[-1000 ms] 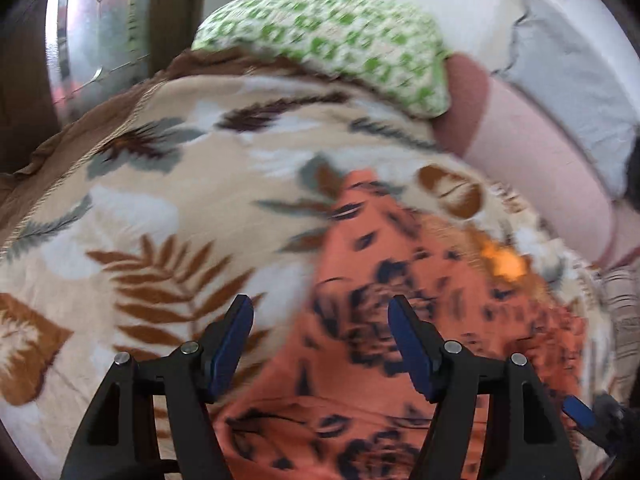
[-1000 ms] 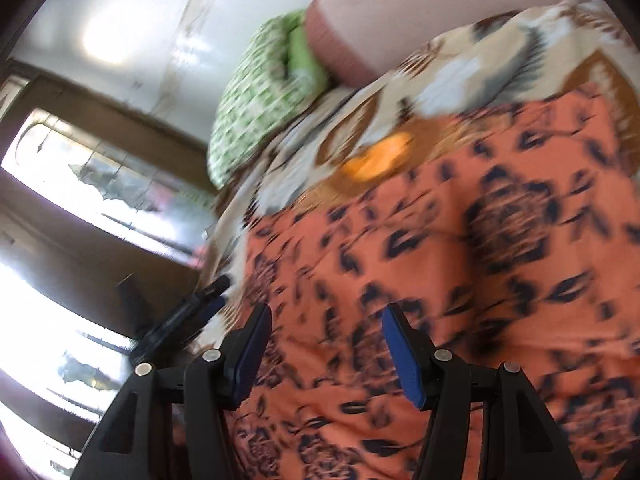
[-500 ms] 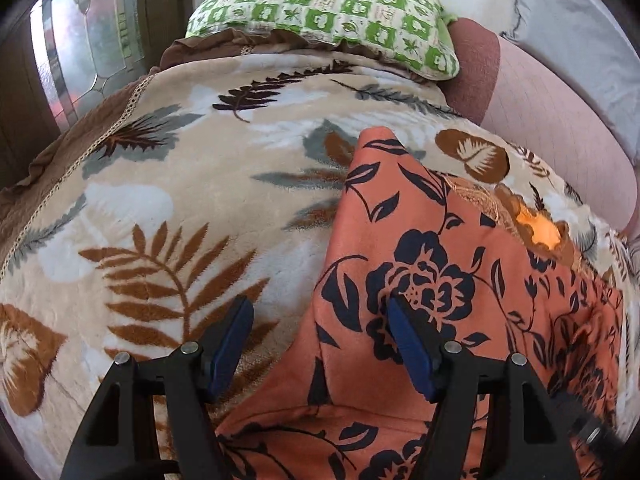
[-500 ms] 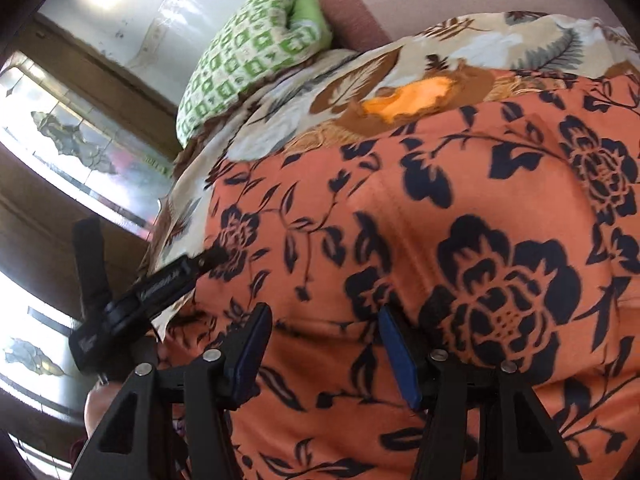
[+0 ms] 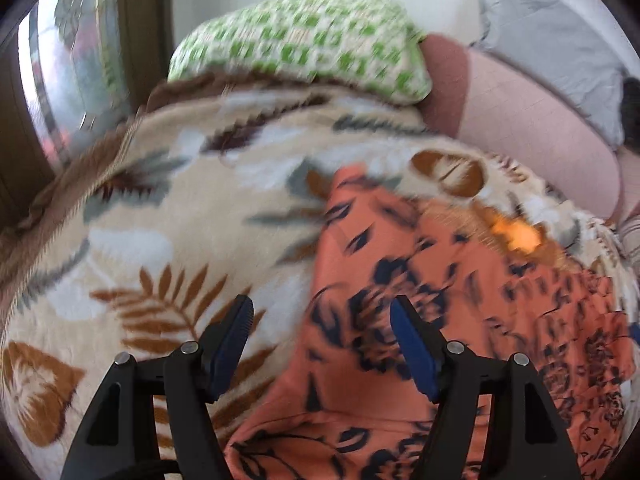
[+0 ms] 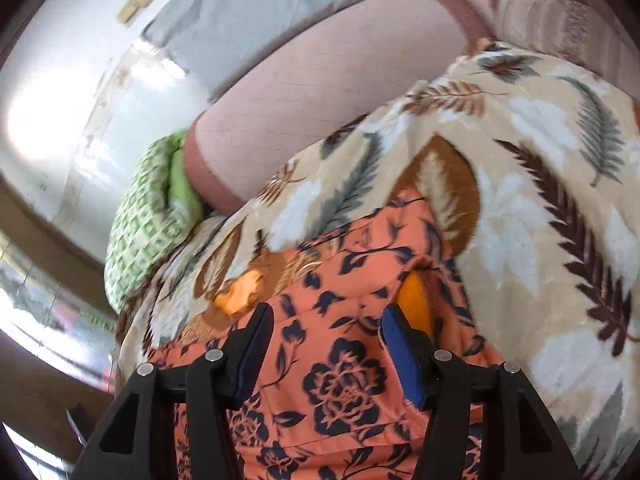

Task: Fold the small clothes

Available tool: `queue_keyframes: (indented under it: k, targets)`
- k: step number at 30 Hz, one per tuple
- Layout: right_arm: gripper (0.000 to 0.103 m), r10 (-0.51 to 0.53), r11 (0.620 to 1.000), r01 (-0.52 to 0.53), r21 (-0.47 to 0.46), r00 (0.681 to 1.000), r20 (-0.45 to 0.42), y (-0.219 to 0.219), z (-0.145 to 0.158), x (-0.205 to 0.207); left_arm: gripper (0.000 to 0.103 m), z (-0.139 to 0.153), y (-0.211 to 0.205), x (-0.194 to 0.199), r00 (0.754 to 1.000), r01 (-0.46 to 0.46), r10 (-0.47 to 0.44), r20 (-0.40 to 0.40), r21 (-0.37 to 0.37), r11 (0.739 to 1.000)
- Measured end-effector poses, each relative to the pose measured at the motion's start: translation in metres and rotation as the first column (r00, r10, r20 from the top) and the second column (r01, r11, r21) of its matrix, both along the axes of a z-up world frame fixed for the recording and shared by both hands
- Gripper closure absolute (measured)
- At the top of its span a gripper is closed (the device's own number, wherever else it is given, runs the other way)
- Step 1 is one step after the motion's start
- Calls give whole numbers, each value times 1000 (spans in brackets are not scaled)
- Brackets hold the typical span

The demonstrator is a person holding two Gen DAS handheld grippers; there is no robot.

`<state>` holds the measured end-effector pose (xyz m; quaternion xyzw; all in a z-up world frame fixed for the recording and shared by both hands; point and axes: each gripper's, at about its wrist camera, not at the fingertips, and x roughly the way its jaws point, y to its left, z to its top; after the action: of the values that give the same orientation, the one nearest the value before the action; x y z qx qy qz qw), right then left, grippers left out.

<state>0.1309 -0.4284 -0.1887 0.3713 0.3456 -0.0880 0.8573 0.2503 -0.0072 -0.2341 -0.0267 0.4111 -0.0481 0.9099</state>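
An orange garment with a dark floral print [image 5: 400, 264] lies spread on a leaf-patterned blanket [image 5: 160, 240]. My left gripper [image 5: 320, 320] hovers open over the garment's left edge: one finger is above the blanket, the other above the cloth, and nothing is pinched. In the right wrist view, my right gripper [image 6: 326, 324] hangs over the far part of the garment [image 6: 344, 380]. Its jaws are opening, with cloth below them but none gripped. A brighter orange inner patch [image 6: 416, 300] shows by its right finger.
A green-and-white checked pillow [image 5: 304, 40] lies at the head of the bed. A pink bolster [image 5: 532, 128] and a grey pillow [image 5: 552, 40] run along the far side. A glazed door or window [image 5: 60, 80] stands at the left. The blanket [image 6: 520, 200] extends right of the garment.
The right wrist view swung from the garment's left part toward its far end, and the left gripper dropped out of it. The left gripper rolled slightly but stayed over the same edge.
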Motion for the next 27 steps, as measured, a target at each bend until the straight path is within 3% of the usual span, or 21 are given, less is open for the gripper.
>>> queue_keyframes:
  k: [4, 6, 7, 9, 11, 14, 16, 19, 21, 22, 25, 26, 27]
  targets:
    - [43, 57, 995, -57, 85, 998, 1, 1, -10, 2, 30, 3, -19, -2, 997, 71, -72, 23, 30, 997]
    - [55, 64, 991, -56, 120, 996, -63, 1, -23, 5, 30, -7, -23, 2, 997, 79, -78, -17, 53, 995]
    - [59, 39, 995, -28, 100, 993, -110, -5, -28, 4, 30, -14, -24, 6, 997, 71, -68, -47, 69, 995]
    - [60, -98, 995, 93, -36, 978, -186, -21, -27, -10, 31, -24, -21, 10, 995, 53, -45, -90, 81, 995]
    - [60, -201, 975, 181, -125, 964, -175, -35, -16, -24, 31, -29, -17, 12, 994, 35, -28, -105, 65, 997]
    - [59, -241, 967, 230, -112, 965, -99, -51, -1, -42, 31, -28, -16, 11, 995, 27, -21, -101, 53, 998]
    - [59, -197, 979, 195, -55, 979, -44, -50, 3, -47, 31, -25, -20, 8, 996, 39, -35, -80, 50, 998]
    - [59, -29, 999, 28, 27, 1000, 13, -35, 2, -38, 31, -21, -33, 2, 996, 73, -69, -53, 68, 995]
    - [59, 84, 993, -85, 80, 996, 26, -18, -2, -27, 30, -23, -39, 3, 996, 79, -73, -54, 107, 991]
    - [59, 100, 992, -101, 76, 995, 6, -13, -4, -25, 30, -26, -40, 4, 996, 74, -67, -61, 123, 990]
    - [60, 63, 998, -62, 10, 983, -171, -11, -27, -16, 30, -34, -33, 9, 994, 47, -36, -101, 115, 992]
    - [73, 27, 999, -31, -12, 972, -235, -15, -37, -15, 30, -35, -29, 10, 994, 41, -30, -110, 100, 994]
    - [75, 15, 1000, -15, 4, 968, -250, -23, -46, -16, 30, -35, -27, 11, 993, 36, -26, -115, 84, 996]
